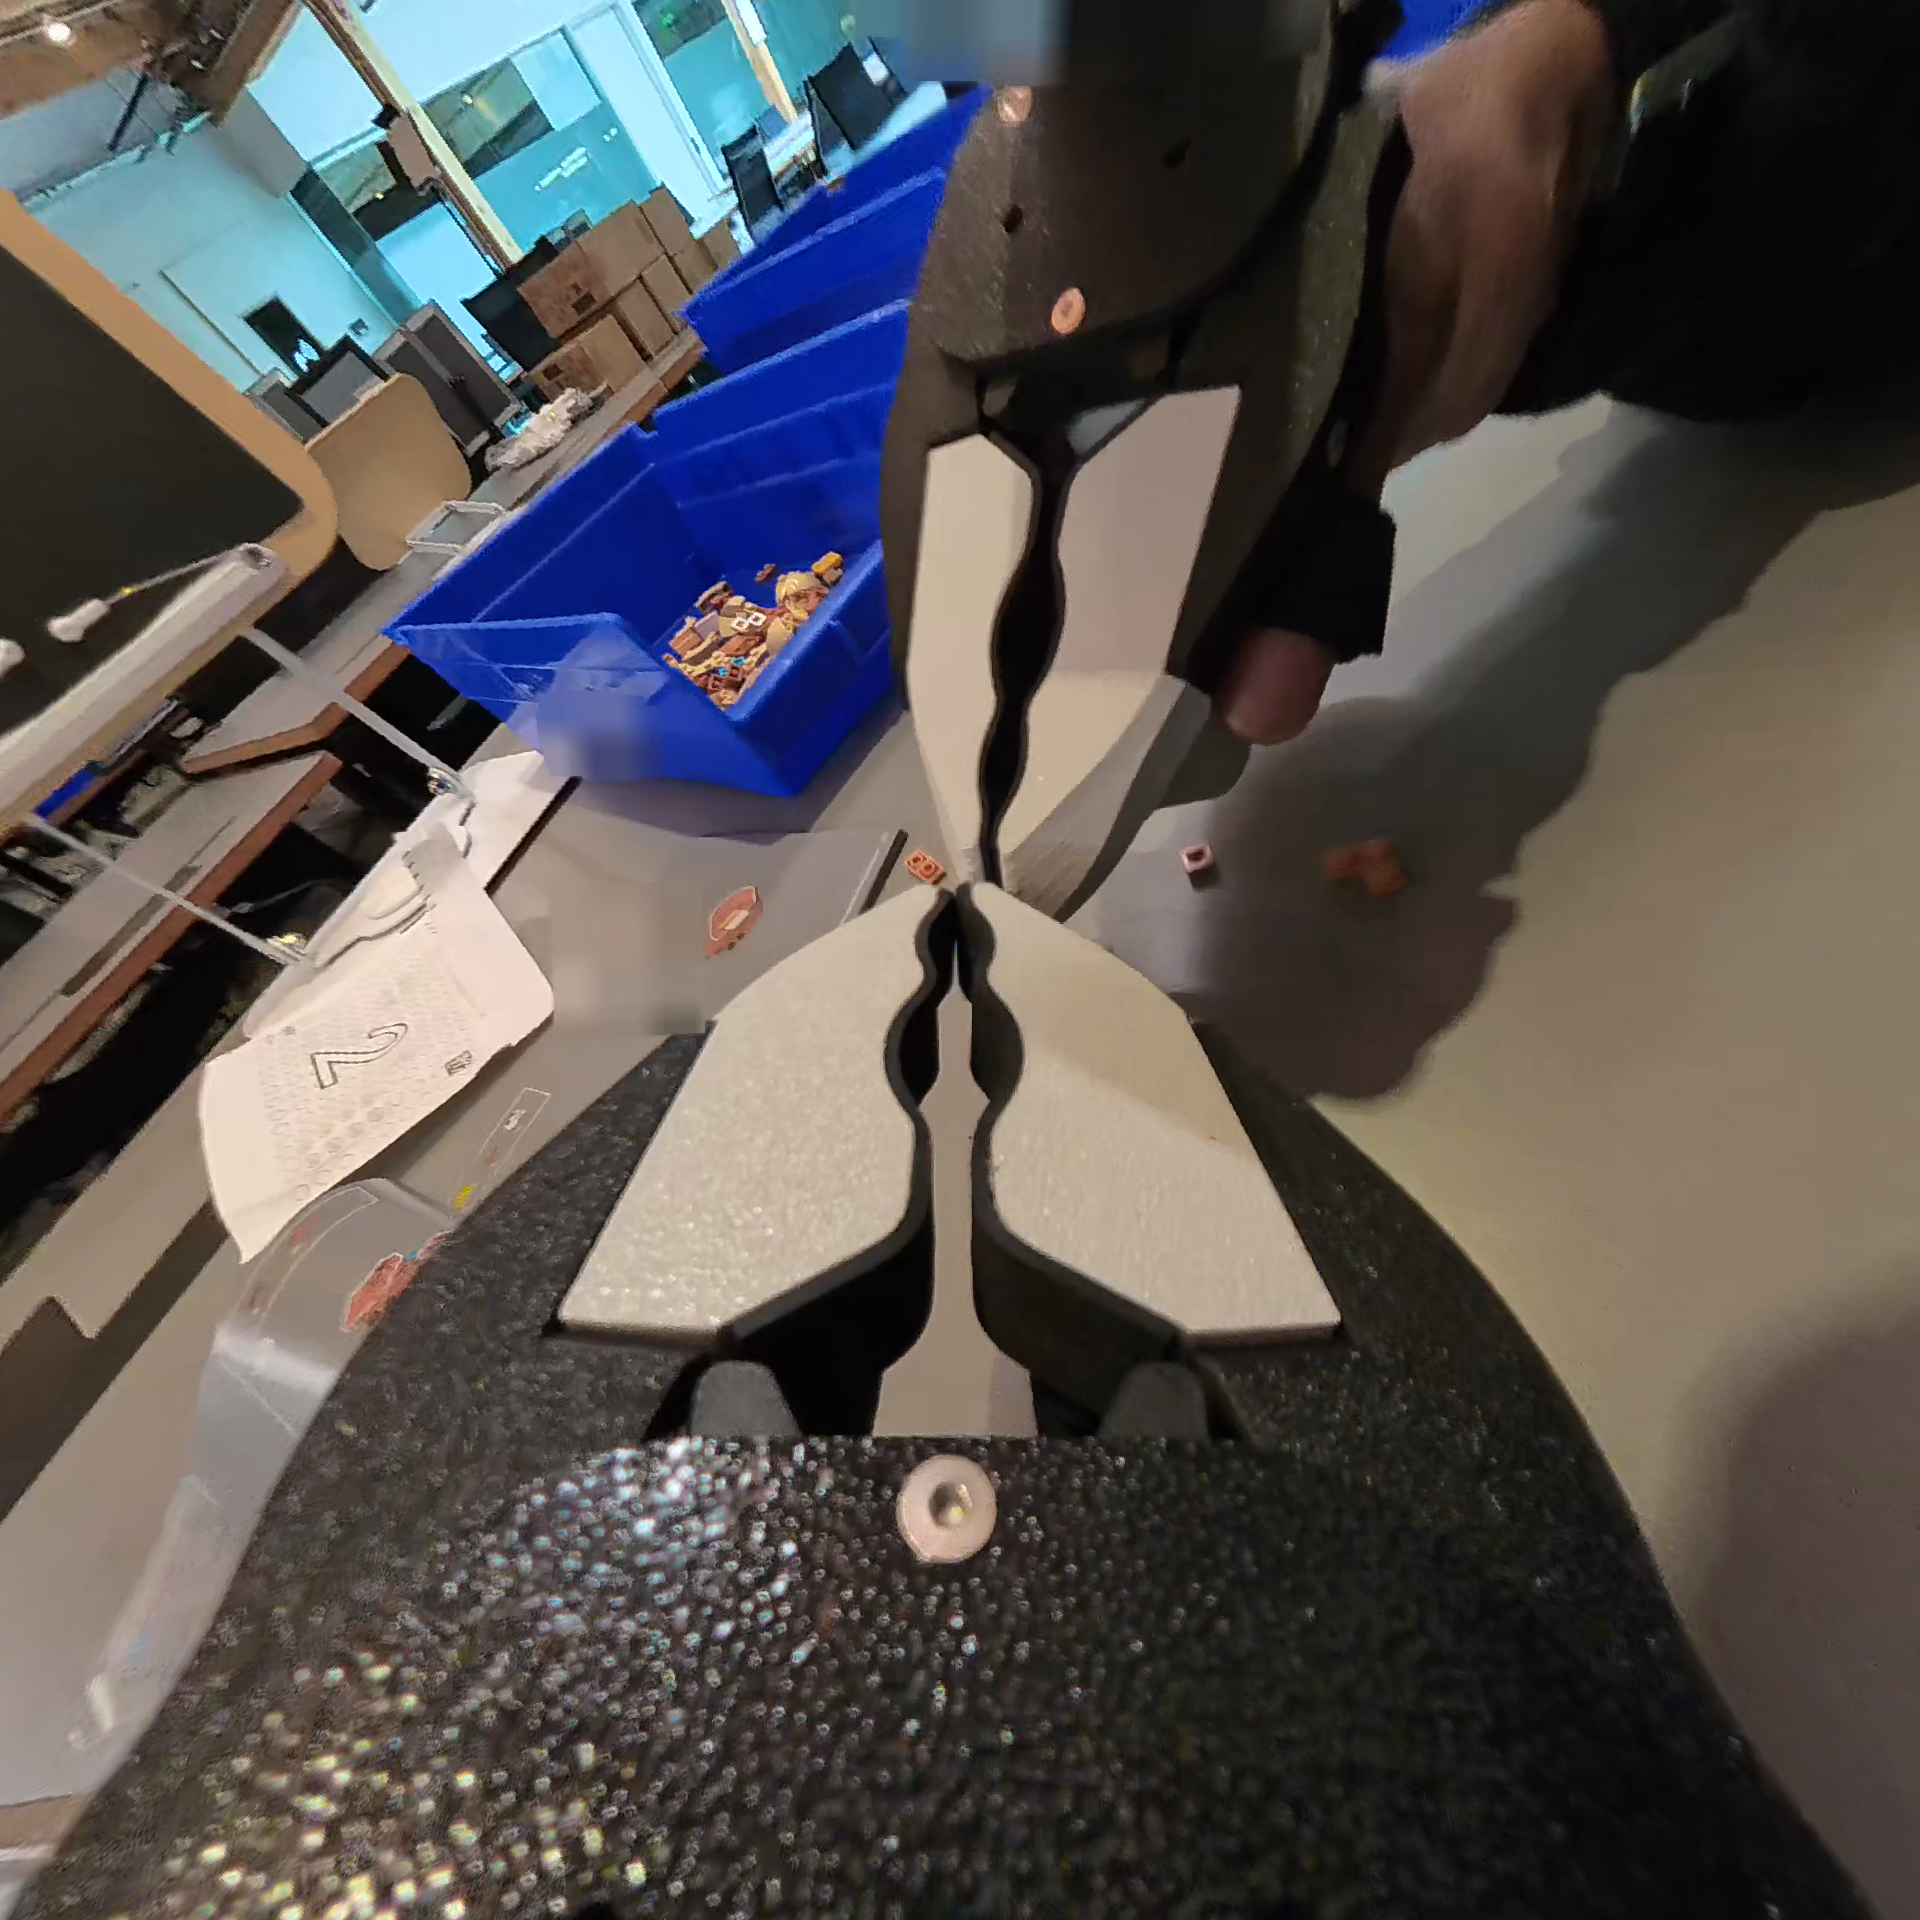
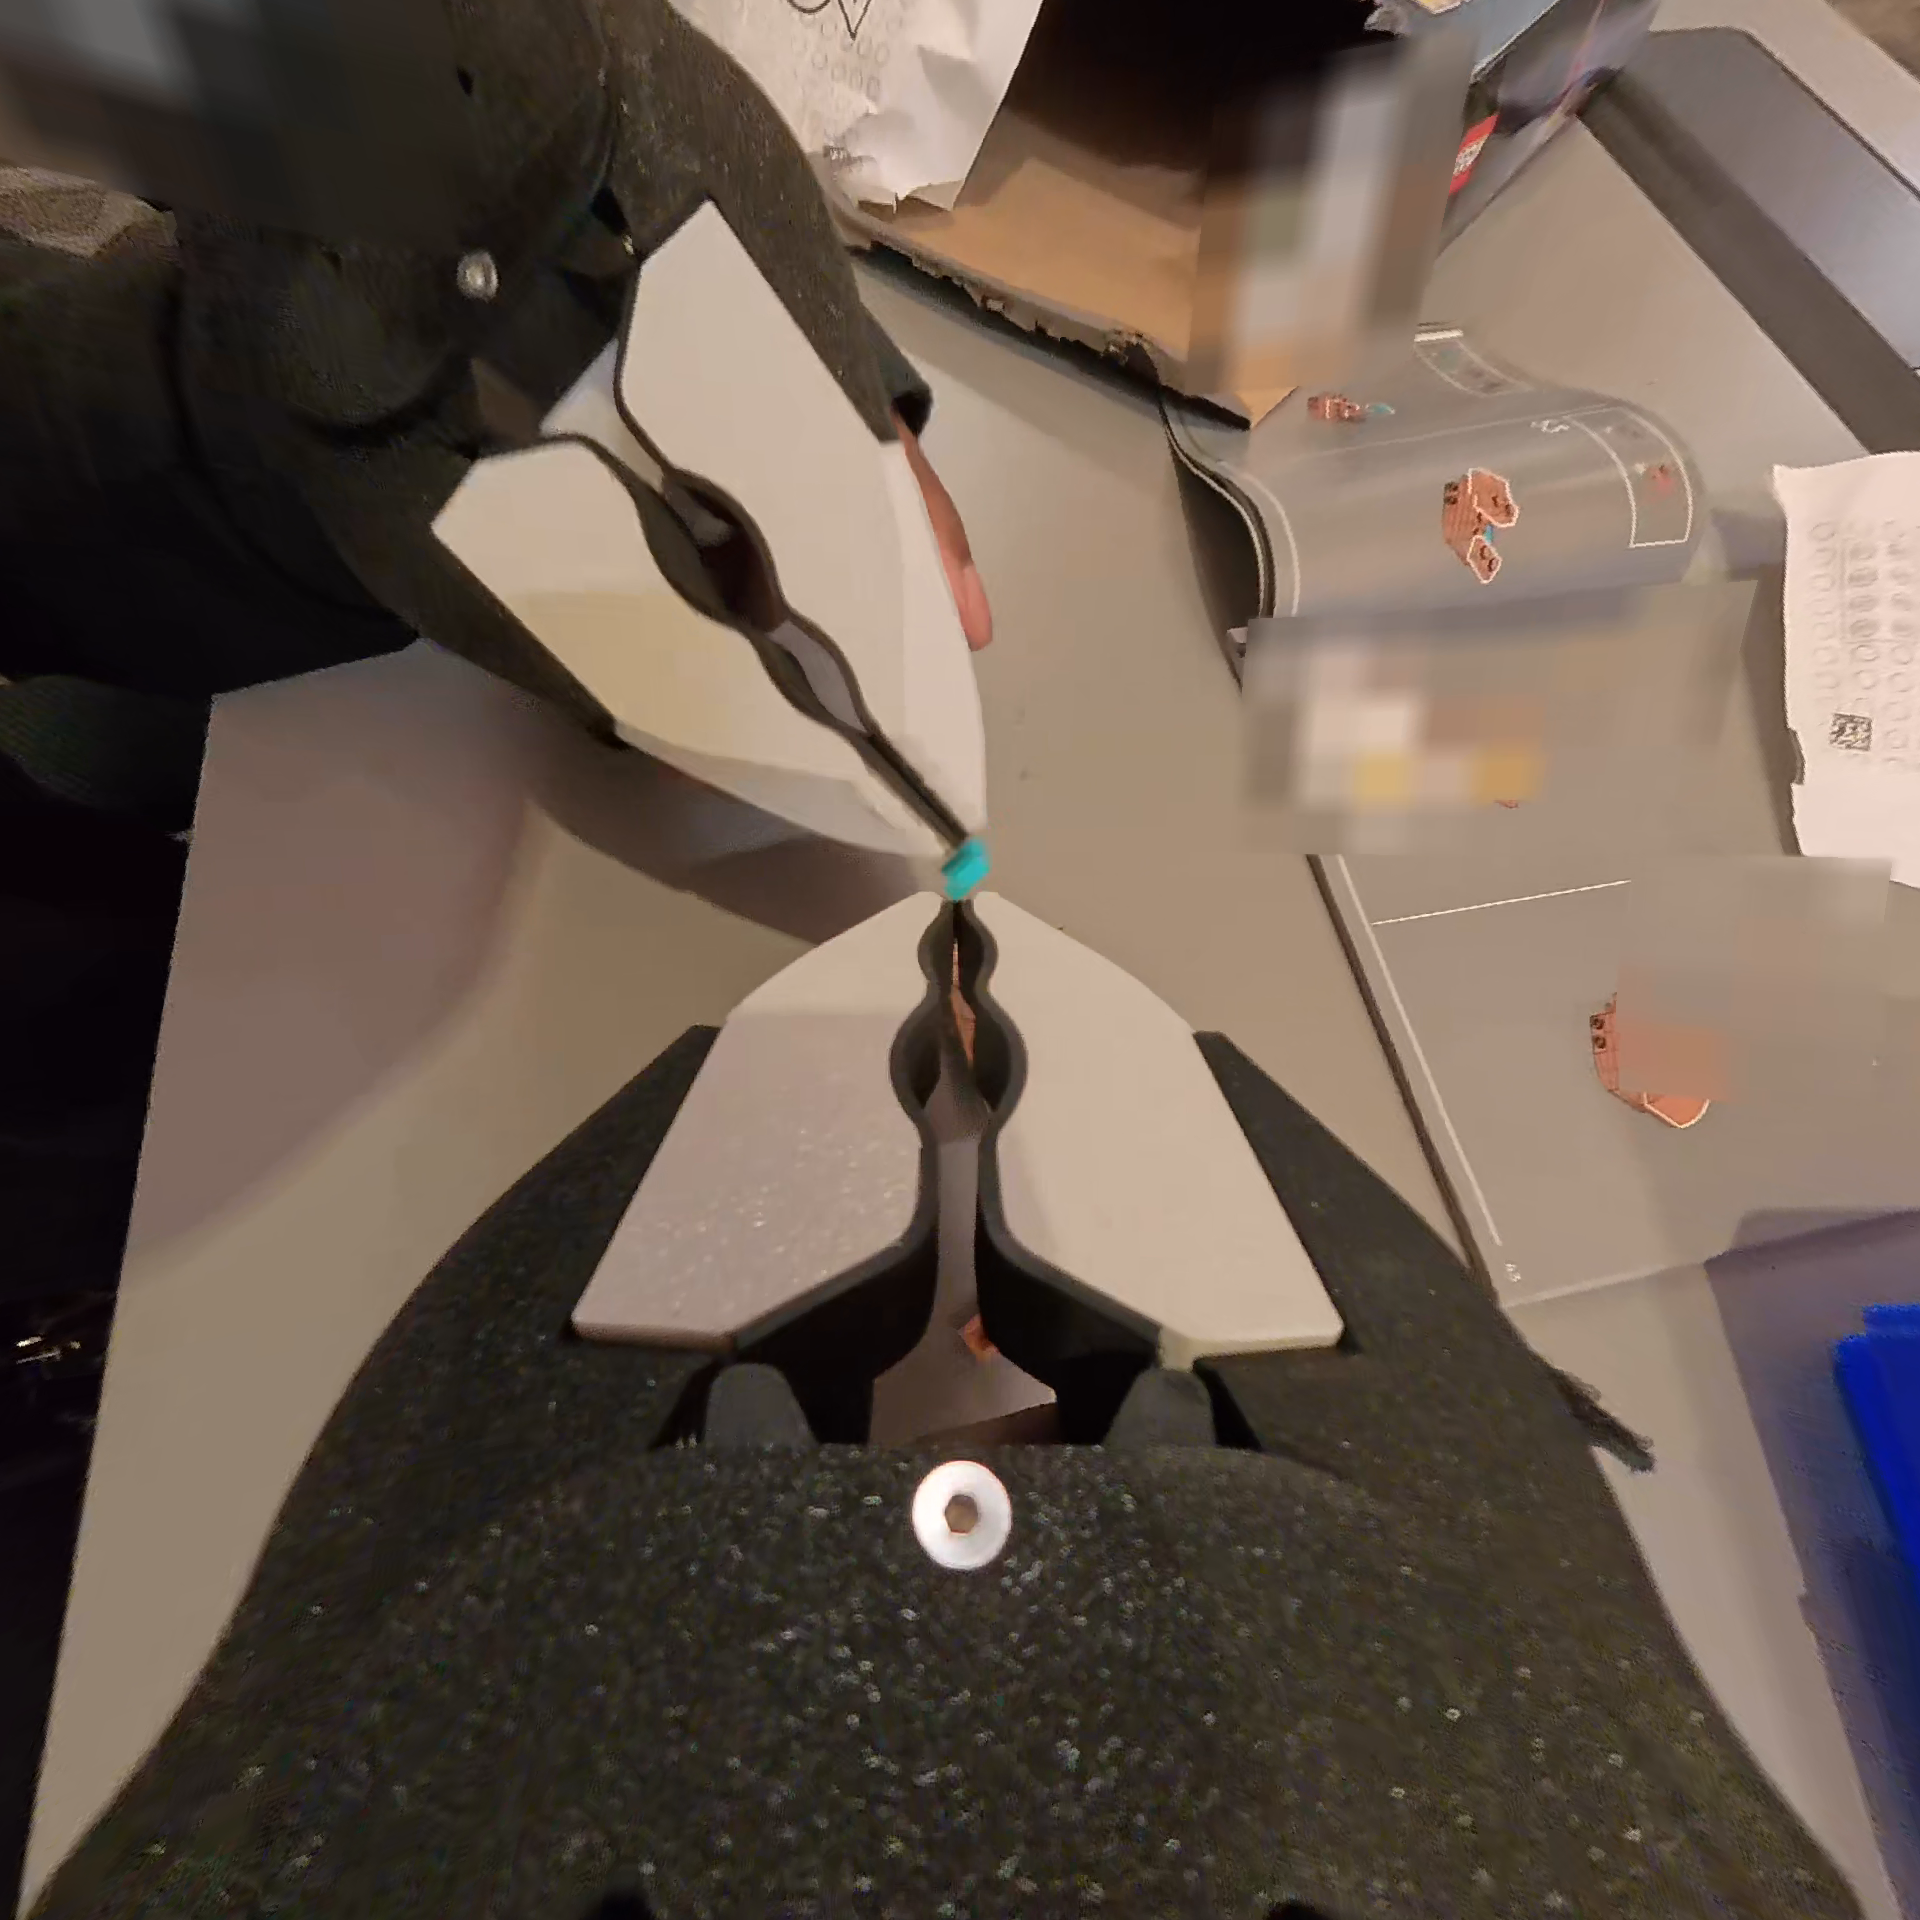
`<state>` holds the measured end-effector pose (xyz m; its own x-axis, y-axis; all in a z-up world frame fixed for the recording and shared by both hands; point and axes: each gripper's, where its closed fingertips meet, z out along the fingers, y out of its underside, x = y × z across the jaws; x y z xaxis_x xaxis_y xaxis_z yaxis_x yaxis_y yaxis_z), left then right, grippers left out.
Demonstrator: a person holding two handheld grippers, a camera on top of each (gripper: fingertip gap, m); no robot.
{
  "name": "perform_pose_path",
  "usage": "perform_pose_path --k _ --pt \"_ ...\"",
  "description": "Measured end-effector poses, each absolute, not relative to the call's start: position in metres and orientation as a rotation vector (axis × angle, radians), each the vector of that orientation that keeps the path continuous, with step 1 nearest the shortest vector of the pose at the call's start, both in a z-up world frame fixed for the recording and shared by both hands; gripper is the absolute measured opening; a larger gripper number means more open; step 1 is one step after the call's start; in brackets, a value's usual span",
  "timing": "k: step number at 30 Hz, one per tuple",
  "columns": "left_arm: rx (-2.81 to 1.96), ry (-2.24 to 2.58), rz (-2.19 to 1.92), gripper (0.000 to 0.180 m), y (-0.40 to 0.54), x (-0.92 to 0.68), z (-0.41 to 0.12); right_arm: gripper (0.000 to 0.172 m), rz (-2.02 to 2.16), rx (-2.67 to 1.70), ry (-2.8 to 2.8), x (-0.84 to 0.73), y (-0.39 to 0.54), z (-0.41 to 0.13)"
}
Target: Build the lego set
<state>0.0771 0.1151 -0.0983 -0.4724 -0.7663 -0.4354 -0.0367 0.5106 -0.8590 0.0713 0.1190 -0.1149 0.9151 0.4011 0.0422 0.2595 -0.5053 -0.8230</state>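
Note:
My two grippers meet tip to tip just above the grey table (image 2: pixel 468 987). In the right wrist view, my left gripper (image 2: pixel 961 844) comes in from the upper left, shut on a tiny teal brick (image 2: pixel 966 871) that sticks out of its tips. My right gripper (image 2: pixel 958 912) is shut, and its tips meet right under the brick's lower end. In the left wrist view, my left gripper (image 1: pixel 956 896) shows its fingers closed and the teal brick is hidden. My right gripper (image 1: pixel 982 868) comes down from above, held by a person's hand (image 1: pixel 1475 260).
A blue bin (image 1: pixel 582 644) of brown pieces stands behind, in a row of blue bins. A white paper bag (image 1: pixel 364 1060) lies at the left. Small loose bricks (image 1: pixel 1200 862) (image 1: pixel 1363 869) (image 1: pixel 925 864) lie on the table. An open instruction booklet (image 2: pixel 1475 499) and a cardboard box (image 2: pixel 1091 239) lie at the right. My left and right fingertips are right by each other.

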Motion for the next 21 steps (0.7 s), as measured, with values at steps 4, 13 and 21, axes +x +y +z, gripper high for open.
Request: perform_pose_path --k 4,13,21 --pt "-0.843 1.817 -1.271 0.0 0.125 0.076 -0.089 0.0 0.21 -2.089 -0.443 0.081 0.121 -0.11" --pt "-0.949 1.865 -1.289 0.0 0.131 0.077 -0.103 0.0 0.163 -2.067 -0.463 0.089 0.12 -0.107" --pt "-0.983 1.9 -1.221 0.0 0.135 0.078 -0.114 0.0 0.125 -2.092 -0.474 0.095 0.119 -0.118"
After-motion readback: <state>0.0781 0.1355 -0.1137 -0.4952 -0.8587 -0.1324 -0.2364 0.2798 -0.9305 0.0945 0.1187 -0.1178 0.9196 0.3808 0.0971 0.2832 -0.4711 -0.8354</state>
